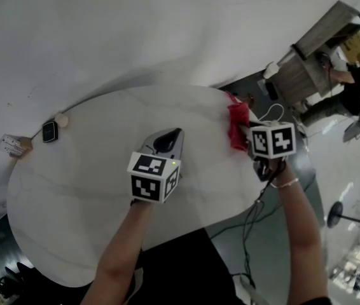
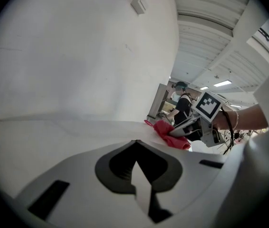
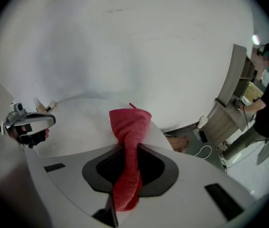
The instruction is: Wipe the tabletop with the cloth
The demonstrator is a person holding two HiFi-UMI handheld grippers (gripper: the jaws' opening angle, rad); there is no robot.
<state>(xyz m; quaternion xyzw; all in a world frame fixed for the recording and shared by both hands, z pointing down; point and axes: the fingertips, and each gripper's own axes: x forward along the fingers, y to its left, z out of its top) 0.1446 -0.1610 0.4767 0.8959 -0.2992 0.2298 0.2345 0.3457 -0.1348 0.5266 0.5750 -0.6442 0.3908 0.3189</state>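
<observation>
One red cloth [image 3: 129, 122] is clamped between the jaws of the right gripper [image 3: 130, 151]; it is pinched into a narrow twist at the pads, and the free end is fanned out beyond the jaw tips. The cloth is held at the far right rim of the round white table [image 1: 91, 221]. The jaws of the left gripper [image 1: 170, 137] are brought together with nothing between them, and this gripper is held over the middle of the tabletop, well apart from the cloth. Two grippers are counted, each fitted with one cube of black-and-white square markers. At the left rim of the table, three small items are grouped: one dark square device [image 1: 49, 131], one pale round object [image 1: 61, 119] just beside it, and one printed card [image 1: 13, 145], whose print is too small to be read.
</observation>
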